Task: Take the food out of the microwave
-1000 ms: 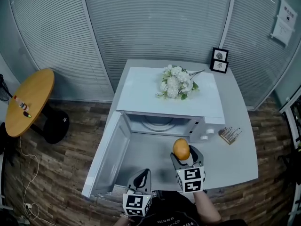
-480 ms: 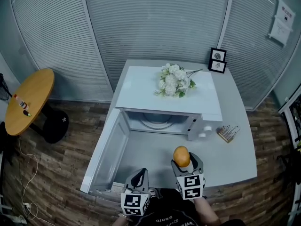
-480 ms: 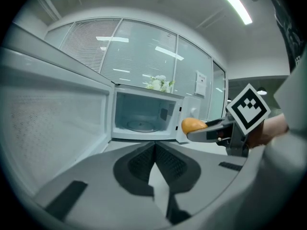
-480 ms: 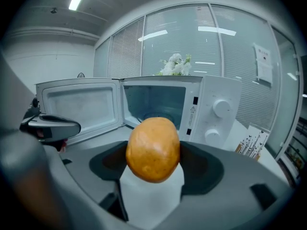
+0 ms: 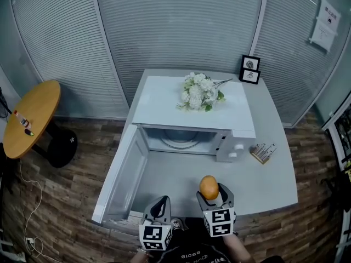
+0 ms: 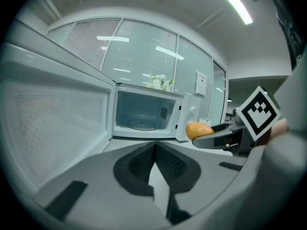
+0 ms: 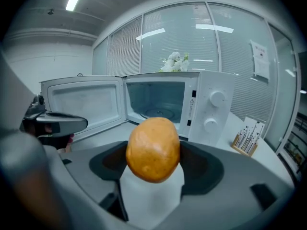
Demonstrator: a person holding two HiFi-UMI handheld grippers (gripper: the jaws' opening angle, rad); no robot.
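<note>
An orange-brown bun (image 5: 209, 187) (image 7: 153, 149) (image 6: 197, 129) is clamped between the jaws of my right gripper (image 5: 210, 193) (image 7: 153, 169), held over the near part of the grey table (image 5: 274, 174), well in front of the microwave. The white microwave (image 5: 192, 114) (image 7: 211, 109) (image 6: 144, 111) stands with its door (image 5: 120, 174) (image 7: 84, 102) swung wide to the left; its cavity shows only the glass turntable (image 5: 178, 142). My left gripper (image 5: 160, 208) (image 6: 154, 169) hangs shut and empty at the table's near edge, left of the right one.
A white flower bouquet (image 5: 198, 93) lies on top of the microwave. Two small picture frames (image 5: 249, 70) stand at the table's back right. A wooden holder with small tools (image 5: 263, 152) (image 7: 247, 138) sits right of the microwave. A round yellow side table (image 5: 30, 116) is at far left.
My right gripper has drawn back toward me with the bun, farther from the microwave's opening. The left gripper has hardly moved.
</note>
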